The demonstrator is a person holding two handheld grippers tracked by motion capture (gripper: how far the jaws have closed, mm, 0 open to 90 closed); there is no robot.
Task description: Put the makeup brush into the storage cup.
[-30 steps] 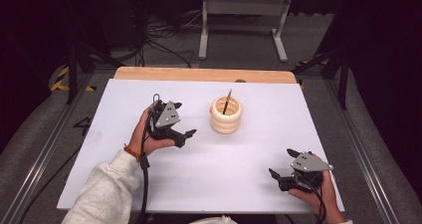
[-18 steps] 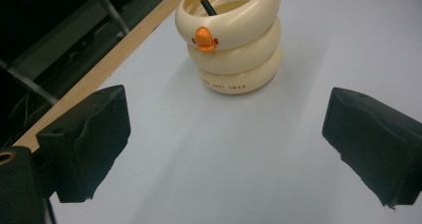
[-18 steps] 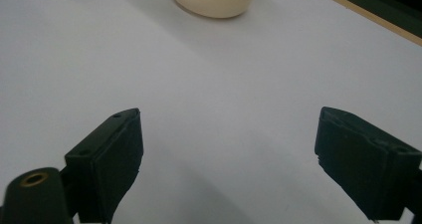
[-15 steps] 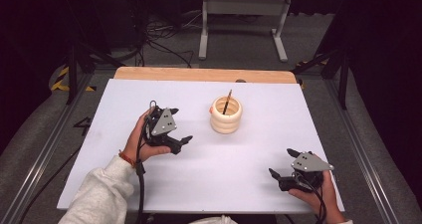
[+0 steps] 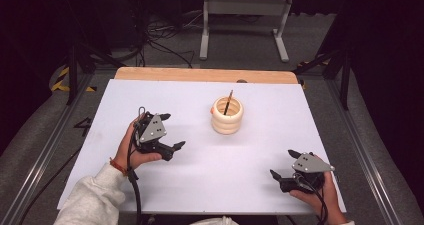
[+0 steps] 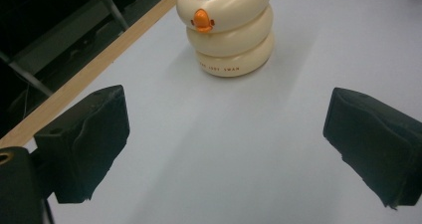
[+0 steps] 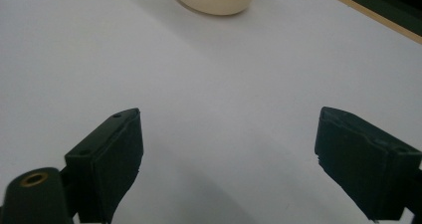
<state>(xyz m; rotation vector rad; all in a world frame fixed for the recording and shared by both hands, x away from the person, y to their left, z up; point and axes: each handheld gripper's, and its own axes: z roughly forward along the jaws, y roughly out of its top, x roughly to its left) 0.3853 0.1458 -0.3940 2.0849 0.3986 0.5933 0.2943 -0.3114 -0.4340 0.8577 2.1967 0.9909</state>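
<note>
Reaching for the cream holder (image 5: 227,116) looks like the work in hand, and the left hand-held gripper (image 5: 169,131) is the one placed for it. It sits left of centre on the white desk (image 5: 260,180), jaws spread wide and holding nothing, pointed right toward the holder. In the left gripper view both black pads (image 6: 84,142) frame bare desk, with the holder (image 6: 230,32) well ahead and slightly left of the midline between them.

The holder stands upright near the middle of the desk, toward the far side, built like three stacked rings with a small orange beak on the top ring. A thin dark stick, perhaps a pencil (image 5: 229,102), leans inside it with its tip above the rim.

The main risk, as I judge it, is the shape: rounded, smooth rings give the pads little flat surface, so a squeeze on a bulge could slip up or down and tip the holder. An off-centre approach could have one jaw strike the side first and shove the holder across the smooth desk rather than straddle it. If the stick is the target, its lean and thinness make it easy to miss, and a jaw catching the rim could topple the holder.

The right hand-held gripper (image 5: 289,166) rests at the near right corner, well apart from the holder, its jaws likewise wide and empty, as the right gripper view confirms. From there it cannot steady the holder.
</note>
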